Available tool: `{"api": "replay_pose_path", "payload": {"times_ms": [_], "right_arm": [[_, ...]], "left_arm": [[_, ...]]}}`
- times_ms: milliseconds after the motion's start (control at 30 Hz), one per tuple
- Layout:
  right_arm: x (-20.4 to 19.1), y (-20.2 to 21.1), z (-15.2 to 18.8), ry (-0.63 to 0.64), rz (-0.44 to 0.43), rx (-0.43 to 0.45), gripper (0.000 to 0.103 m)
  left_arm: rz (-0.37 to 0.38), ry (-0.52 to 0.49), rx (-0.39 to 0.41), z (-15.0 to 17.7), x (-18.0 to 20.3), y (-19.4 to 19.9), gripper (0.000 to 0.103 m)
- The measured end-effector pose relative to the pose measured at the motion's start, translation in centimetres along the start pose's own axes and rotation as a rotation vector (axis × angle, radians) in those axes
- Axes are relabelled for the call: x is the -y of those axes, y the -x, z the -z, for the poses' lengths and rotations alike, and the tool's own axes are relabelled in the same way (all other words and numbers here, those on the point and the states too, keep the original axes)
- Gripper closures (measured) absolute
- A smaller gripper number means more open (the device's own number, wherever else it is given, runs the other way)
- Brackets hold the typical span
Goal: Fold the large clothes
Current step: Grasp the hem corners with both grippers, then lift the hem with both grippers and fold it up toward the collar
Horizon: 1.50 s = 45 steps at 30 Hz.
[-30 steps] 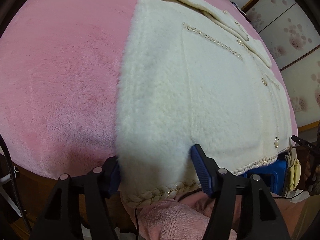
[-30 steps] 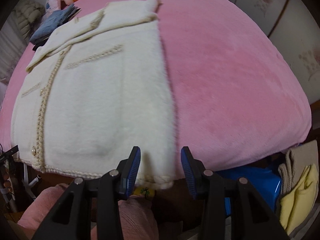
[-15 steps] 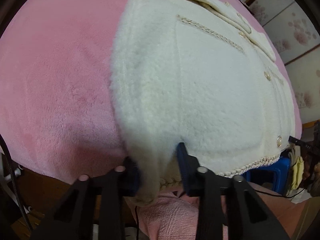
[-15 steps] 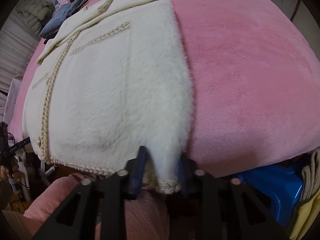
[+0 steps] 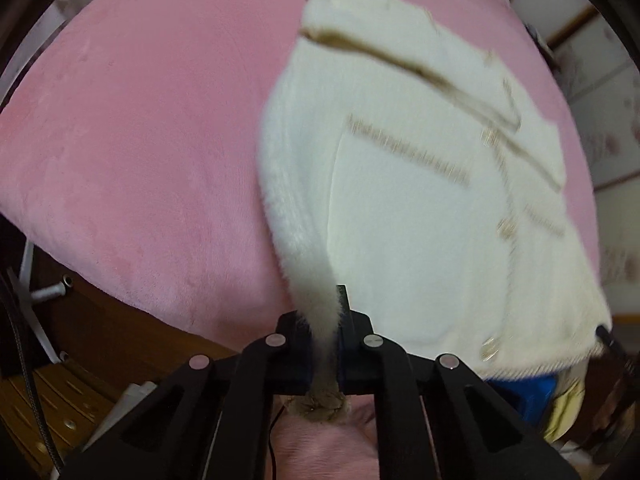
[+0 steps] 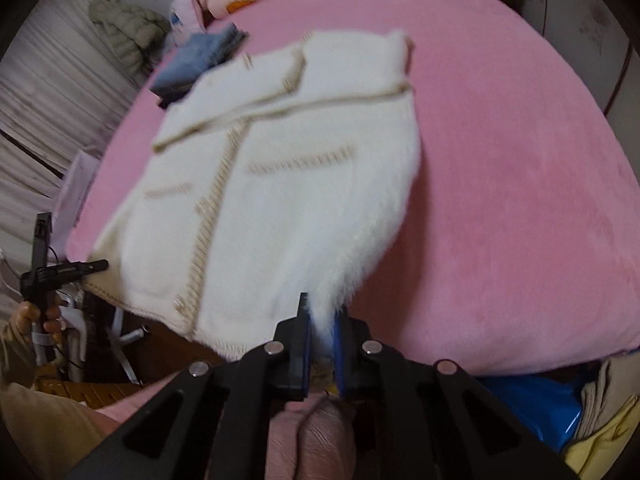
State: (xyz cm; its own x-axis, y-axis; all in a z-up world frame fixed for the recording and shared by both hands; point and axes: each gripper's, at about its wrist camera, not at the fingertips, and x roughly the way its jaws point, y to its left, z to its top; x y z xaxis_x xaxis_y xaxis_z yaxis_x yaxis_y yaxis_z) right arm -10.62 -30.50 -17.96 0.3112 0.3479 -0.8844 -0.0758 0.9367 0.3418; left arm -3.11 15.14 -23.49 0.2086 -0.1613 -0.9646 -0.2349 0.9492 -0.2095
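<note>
The cream jacket [image 5: 420, 208] lay front-up on the pink bed [image 5: 140, 152], its collar toward the far side and its braided hem hanging at the near edge. The left gripper [image 5: 325, 344] was clenched on the hem corner on its side, with the fuzzy fabric pulled into a narrow tail between its jaws. The right gripper [image 6: 320, 344] was likewise closed tight on the opposite hem corner, where white pile bunched between its blue pads. Both views were blurred, so the trim and buttons could not be read clearly.

By my judgement, the step in hand was the lift of the bottom edge, the start of a fold that brings the hem up toward the collar. The 2 corners were raised off the bed while the upper half of the jacket rested flat.

The next move would call for both grippers to travel together, level and at equal pace, so the hem stays straight and lands square over the shoulders. The thick pile could slip or sag in the middle, so some tension between the 2 corners would help. A folded blue garment [image 6: 200, 56] lay just beyond the collar and should be left undisturbed.
</note>
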Motion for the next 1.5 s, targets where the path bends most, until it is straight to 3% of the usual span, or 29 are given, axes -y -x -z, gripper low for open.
{"api": "replay_pose_path", "payload": {"times_ms": [233, 400, 533, 733, 900, 967, 1000, 1067, 1133, 1267, 1333, 1433, 1500], "right_arm": [[-1.9, 4.3, -7.6, 0.005, -0.109, 0.143, 0.096], [-1.9, 5.4, -13.7, -0.038, -0.114, 0.218, 0.096], [-0.7, 4.6, -19.5, -0.111, -0.097, 0.265, 0.096], [3.1, -0.8, -26.1, -0.267, -0.037, 0.276, 0.096], [6.1, -7.8, -30.2, -0.379, -0.002, 0.247, 0.095], [6.8, -11.3, -31.7, -0.403, -0.007, 0.215, 0.095], [6.7, -12.9, -32.1, -0.405, 0.001, 0.185, 0.094], [6.7, -16.4, -32.9, -0.398, 0.096, 0.129, 0.090], [7.3, -18.0, -33.3, -0.414, 0.116, 0.111, 0.083], [8.2, -18.6, -33.5, -0.427, 0.084, 0.115, 0.061], [8.1, -17.9, -33.4, -0.395, 0.091, 0.123, 0.054], [7.7, -16.5, -33.1, -0.331, 0.117, 0.134, 0.052], [7.3, -15.3, -32.9, -0.282, 0.137, 0.144, 0.052]], "left_arm": [[0.109, 0.151, 0.136, -5.8, 3.2, 6.5, 0.098], [0.176, 0.265, 0.222, -12.2, 4.1, 9.9, 0.098], [0.155, 0.309, 0.266, -18.1, 4.1, 9.5, 0.097], [0.103, 0.347, 0.259, -26.7, 4.4, 4.3, 0.097], [0.049, 0.318, 0.202, -32.2, 4.3, -4.1, 0.097], [0.026, 0.281, 0.155, -33.6, 4.6, -7.2, 0.097], [-0.022, 0.248, 0.143, -34.3, 5.1, -8.9, 0.096], [-0.060, 0.211, 0.120, -35.1, 5.3, -11.0, 0.095], [-0.061, 0.206, 0.068, -35.7, 4.8, -13.0, 0.094], [-0.004, 0.175, 0.024, -36.2, 4.0, -13.7, 0.084], [0.049, 0.140, 0.012, -36.3, 3.7, -13.2, 0.079], [0.095, 0.105, 0.033, -36.4, 3.4, -11.4, 0.054], [0.101, 0.063, 0.093, -36.4, 3.6, -9.5, 0.039]]}}
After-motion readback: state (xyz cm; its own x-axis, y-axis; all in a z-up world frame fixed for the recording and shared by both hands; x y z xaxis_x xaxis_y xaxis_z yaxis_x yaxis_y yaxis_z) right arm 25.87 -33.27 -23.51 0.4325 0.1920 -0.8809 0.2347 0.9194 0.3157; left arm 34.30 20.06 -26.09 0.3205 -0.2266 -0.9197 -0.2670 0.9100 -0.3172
